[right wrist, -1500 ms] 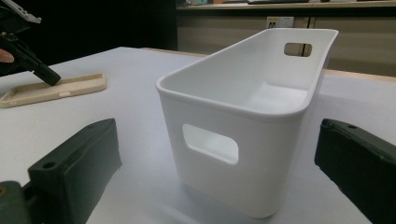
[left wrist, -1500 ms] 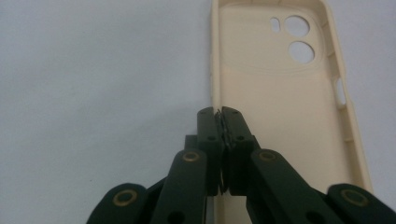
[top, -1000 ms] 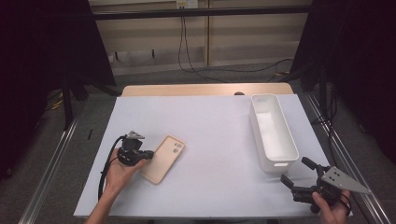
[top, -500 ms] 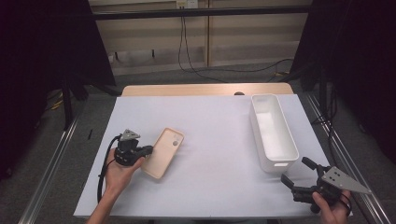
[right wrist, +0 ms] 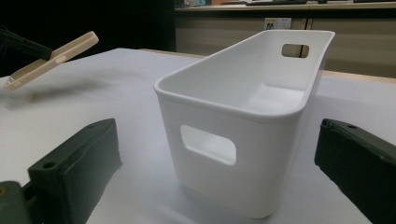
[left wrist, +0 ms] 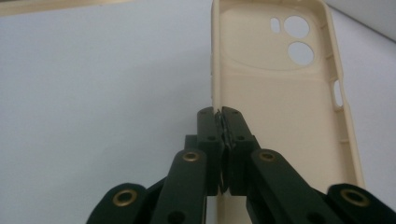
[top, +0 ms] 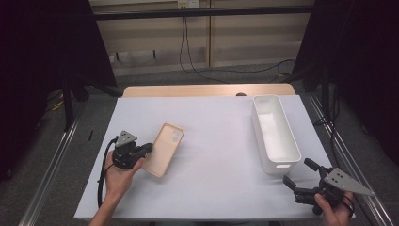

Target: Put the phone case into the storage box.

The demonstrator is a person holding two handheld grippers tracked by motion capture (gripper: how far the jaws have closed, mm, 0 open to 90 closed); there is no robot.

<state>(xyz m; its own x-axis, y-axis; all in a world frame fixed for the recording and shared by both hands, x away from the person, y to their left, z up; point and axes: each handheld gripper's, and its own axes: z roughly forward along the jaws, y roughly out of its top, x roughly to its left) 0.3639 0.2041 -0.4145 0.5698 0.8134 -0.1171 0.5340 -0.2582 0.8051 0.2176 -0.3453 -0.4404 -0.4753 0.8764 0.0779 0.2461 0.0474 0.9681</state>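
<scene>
Pinching the beige phone case (top: 163, 149) by one thin side wall with the left gripper (top: 147, 149), lifted off the white sheet (top: 211, 141) — risking twisting loose. Right gripper (top: 301, 175) gaping near the white bin (top: 277, 155) — idling.

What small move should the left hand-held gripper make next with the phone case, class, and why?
Probably carry it toward the white bin. The left hand-held gripper is shut on the side wall of the beige phone case, which the right gripper view shows tilted above the table. The bin looks empty, and the right hand-held gripper waits open beside it.
</scene>
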